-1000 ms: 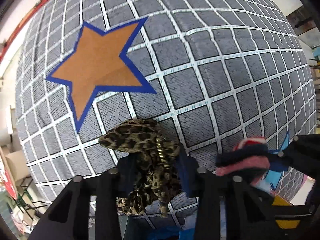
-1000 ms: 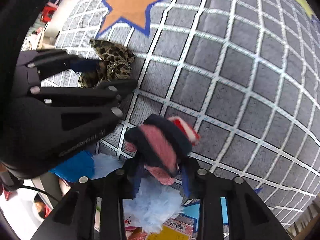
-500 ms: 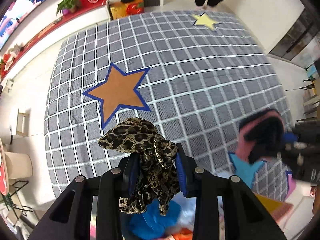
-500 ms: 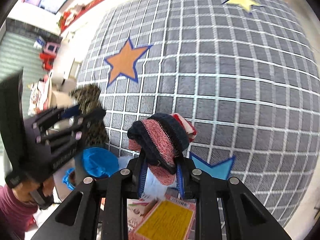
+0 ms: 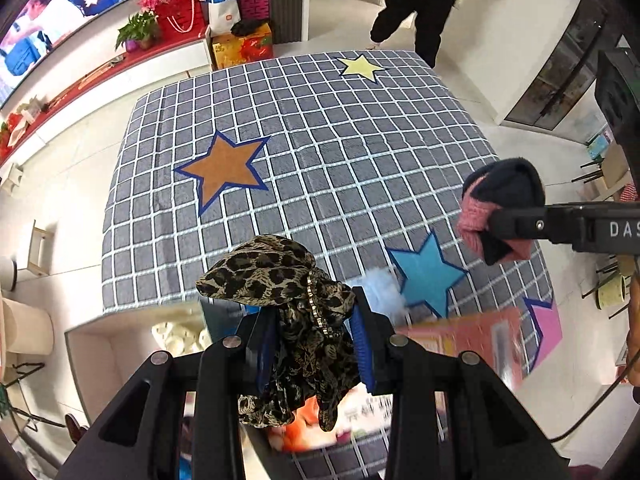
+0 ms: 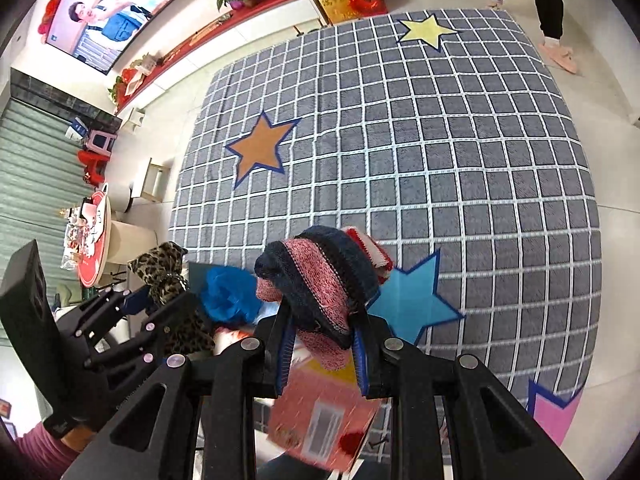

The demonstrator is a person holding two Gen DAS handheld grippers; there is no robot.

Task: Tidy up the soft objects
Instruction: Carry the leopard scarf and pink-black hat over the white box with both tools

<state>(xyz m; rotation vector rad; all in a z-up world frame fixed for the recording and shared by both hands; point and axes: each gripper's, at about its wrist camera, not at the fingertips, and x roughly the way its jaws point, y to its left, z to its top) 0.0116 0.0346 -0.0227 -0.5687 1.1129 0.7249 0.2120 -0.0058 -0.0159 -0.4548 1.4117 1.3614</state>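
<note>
My left gripper (image 5: 314, 344) is shut on a leopard-print cloth (image 5: 280, 276) and holds it high above the grey checked rug (image 5: 320, 140). My right gripper (image 6: 322, 344) is shut on a navy, pink and red knit piece (image 6: 320, 276), also held high. In the left wrist view the right gripper (image 5: 500, 224) with the knit piece (image 5: 500, 192) is at the right. In the right wrist view the left gripper (image 6: 160, 312) with the leopard cloth (image 6: 160, 264) is at the lower left.
The rug carries an orange star (image 5: 224, 168), a blue star (image 5: 428, 276), a yellow star (image 5: 360, 66) and a pink star (image 6: 556, 412). Below me lie a blue fluffy thing (image 6: 228, 296), a pale blue fluffy thing (image 5: 380, 288) and red boxes (image 6: 320, 412). A person (image 5: 416, 4) stands at the rug's far edge.
Both grippers have risen far above the rug with their cloth pieces still held; the rug looks much smaller. The right gripper has moved away to the right of the left one.
</note>
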